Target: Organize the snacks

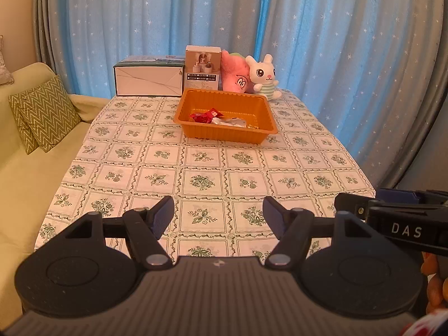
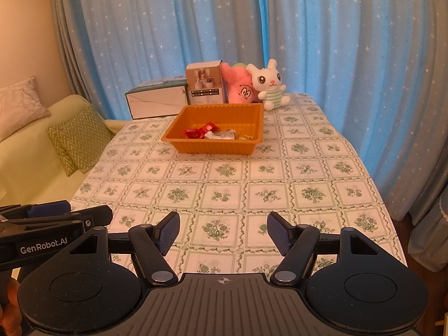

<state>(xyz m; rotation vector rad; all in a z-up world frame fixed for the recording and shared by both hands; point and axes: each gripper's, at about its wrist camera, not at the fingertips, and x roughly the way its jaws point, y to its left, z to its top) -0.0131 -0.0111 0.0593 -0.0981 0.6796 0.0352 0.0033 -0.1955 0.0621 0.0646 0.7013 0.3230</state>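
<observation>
An orange plastic tray (image 1: 260, 106) stands toward the far end of the table and also shows in the right wrist view (image 2: 196, 147). In it lie a red snack packet (image 1: 205, 116) (image 2: 197, 131) and a silvery wrapper (image 1: 231, 123) (image 2: 221, 135). My left gripper (image 1: 218, 218) is open and empty, held above the near part of the table. My right gripper (image 2: 223, 232) is open and empty, beside it on the right. Each gripper shows at the edge of the other's view.
A white box (image 1: 148, 79), a small product box (image 1: 202, 68), a pink plush (image 1: 233, 74) and a white rabbit plush (image 1: 264, 77) stand behind the tray. A sofa with patterned cushions (image 1: 44, 112) lies left of the table. Blue curtains hang behind.
</observation>
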